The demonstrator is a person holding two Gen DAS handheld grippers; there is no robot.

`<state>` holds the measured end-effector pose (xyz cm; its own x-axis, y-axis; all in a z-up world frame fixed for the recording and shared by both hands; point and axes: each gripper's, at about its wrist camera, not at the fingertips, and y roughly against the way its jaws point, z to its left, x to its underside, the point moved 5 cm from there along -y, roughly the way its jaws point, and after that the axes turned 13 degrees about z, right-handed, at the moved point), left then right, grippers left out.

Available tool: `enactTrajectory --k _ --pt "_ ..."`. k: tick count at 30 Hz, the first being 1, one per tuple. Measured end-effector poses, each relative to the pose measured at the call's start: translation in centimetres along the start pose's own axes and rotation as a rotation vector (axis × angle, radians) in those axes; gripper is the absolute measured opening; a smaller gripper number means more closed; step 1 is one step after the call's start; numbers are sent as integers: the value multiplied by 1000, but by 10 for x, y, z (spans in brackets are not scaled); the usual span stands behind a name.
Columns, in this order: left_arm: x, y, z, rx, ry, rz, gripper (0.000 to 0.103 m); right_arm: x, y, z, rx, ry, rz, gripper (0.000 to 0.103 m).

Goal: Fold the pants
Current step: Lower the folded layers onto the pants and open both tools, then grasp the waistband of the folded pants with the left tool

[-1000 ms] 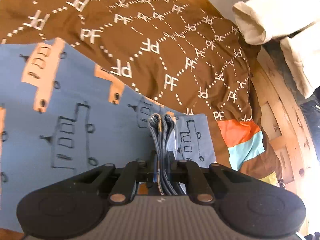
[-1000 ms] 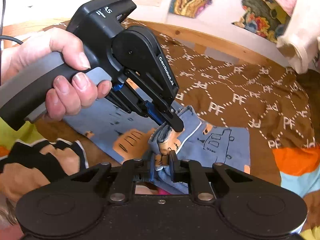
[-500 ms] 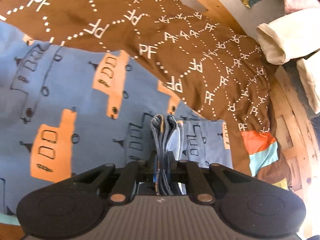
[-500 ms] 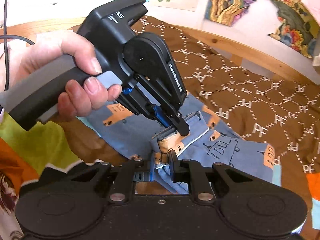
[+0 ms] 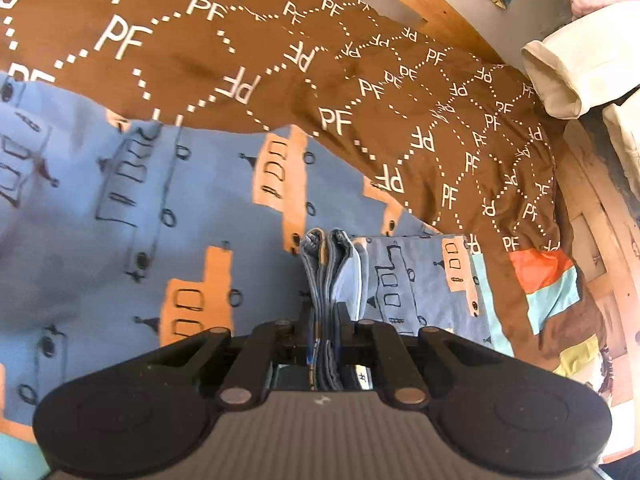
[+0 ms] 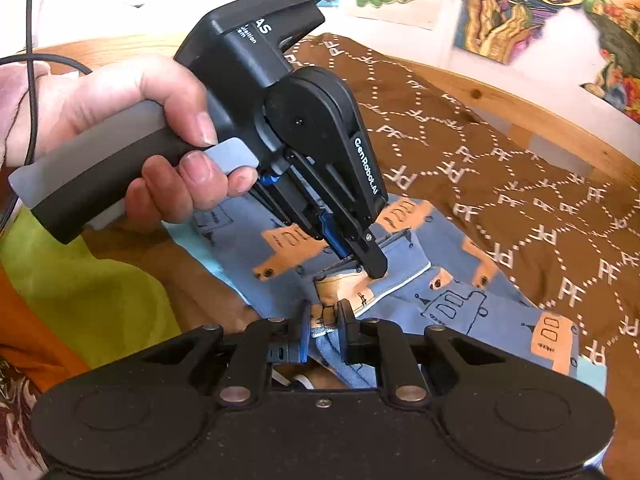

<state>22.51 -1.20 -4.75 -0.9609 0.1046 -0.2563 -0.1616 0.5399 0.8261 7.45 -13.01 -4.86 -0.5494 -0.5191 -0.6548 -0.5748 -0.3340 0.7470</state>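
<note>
While both of my tongs grip the same bunched edge of the pants (image 5: 168,216), the garment hangs and drapes away from them over the brown blanket (image 5: 420,92) on the bed. Left tongs (image 5: 325,320): closed down to the thickness of several stacked blue layers, the folded edge standing up between the fingers. Right tongs (image 6: 325,320): likewise closed on a gathered piece of orange-and-blue cloth with a label showing. In the right wrist view the left tongs (image 6: 370,266) pinch the cloth just beyond and slightly right of my own grip, so the two holds sit close together on one edge, the left hand (image 6: 132,140) farther forward. The pants spread from this edge toward the far right of the bed, their long axis running away from the tongs to a light-blue hem (image 6: 588,376); one layer already lies doubled. I judge that the coming move carries the held edge along that axis. The wooden bed frame (image 6: 540,108) bounds the far side.
</note>
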Motion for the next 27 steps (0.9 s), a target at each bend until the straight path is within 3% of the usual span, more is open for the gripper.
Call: enactTrajectory --k 6,8,9,11,12,14,15,17,21,23,27 --pt "7 0 13 -8 -17 -39 15 -5 -16 8 -23 8 39 16" --pt "9 1 21 -44 -23 -47 29 -3 -19 8 -27 -6 60 22" --pt "9 2 24 -53 -26 -44 29 -2 -18 8 -31 -8 62 23" --pt "5 8 26 -49 -20 -42 34 1 -9 5 -14 -2 50 35" --pt "3 12 26 -58 -18 -59 39 4 -4 1 11 -1 41 39" --pt "0 19 22 -88 -34 -119 65 10 7 -12 85 -17 21 53" --pt "0 22 19 -109 -52 -156 68 13 11 -25 143 -36 15 57" --pt "-2 20 10 -161 -93 -207 73 17 14 -51 257 -72 20 76" --pt "-15 -2 -5 -247 -160 -215 82 17 11 -111 435 -144 44 89" --pt "-21 -13 -3 -298 -163 -209 83 16 5 -132 462 -147 43 99" --pt "-21 -18 5 -302 -170 -226 84 11 -23 -153 476 -79 66 99"
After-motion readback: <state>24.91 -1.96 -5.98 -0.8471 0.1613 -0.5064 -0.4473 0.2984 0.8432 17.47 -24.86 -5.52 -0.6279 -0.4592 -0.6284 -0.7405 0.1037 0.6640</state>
